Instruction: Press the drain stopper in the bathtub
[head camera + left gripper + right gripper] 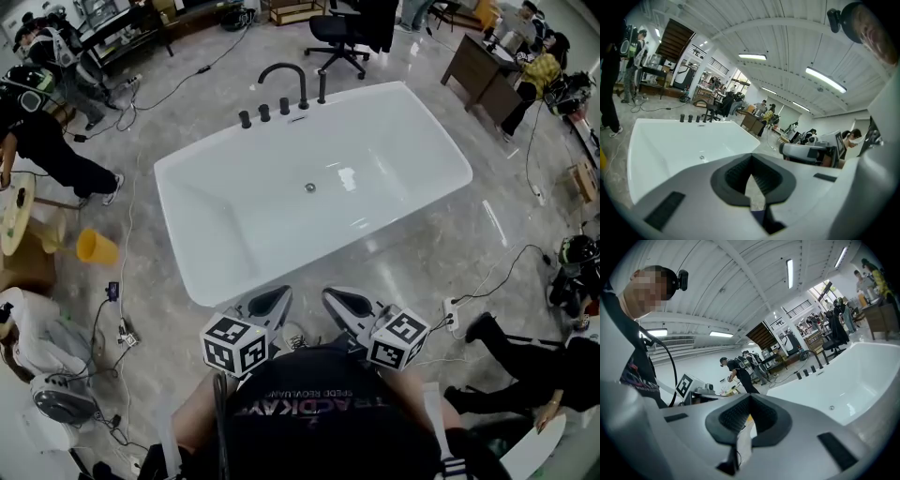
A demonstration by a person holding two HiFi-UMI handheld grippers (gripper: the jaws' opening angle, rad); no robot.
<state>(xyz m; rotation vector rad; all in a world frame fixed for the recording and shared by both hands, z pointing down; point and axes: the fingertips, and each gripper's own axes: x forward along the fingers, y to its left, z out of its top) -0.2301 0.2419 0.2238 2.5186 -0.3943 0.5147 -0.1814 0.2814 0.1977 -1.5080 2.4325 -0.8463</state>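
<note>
The white bathtub (178, 169) stands on the marble floor ahead of me. Its small round metal drain stopper (310, 187) sits in the middle of the tub bottom, and shows as a dot in the left gripper view (701, 157) and the right gripper view (831, 407). My left gripper (278, 292) and right gripper (330, 293) are held side by side close to my chest, just outside the tub's near rim. Both are shut with nothing between the jaws. Both point toward the tub, well short of the stopper.
A black arched faucet (284, 80) and several black knobs stand on the tub's far rim. An orange bucket (97, 247) lies left of the tub. Cables and a power strip (452, 317) lie on the floor. An office chair (339, 37), a desk (483, 70) and several people surround the area.
</note>
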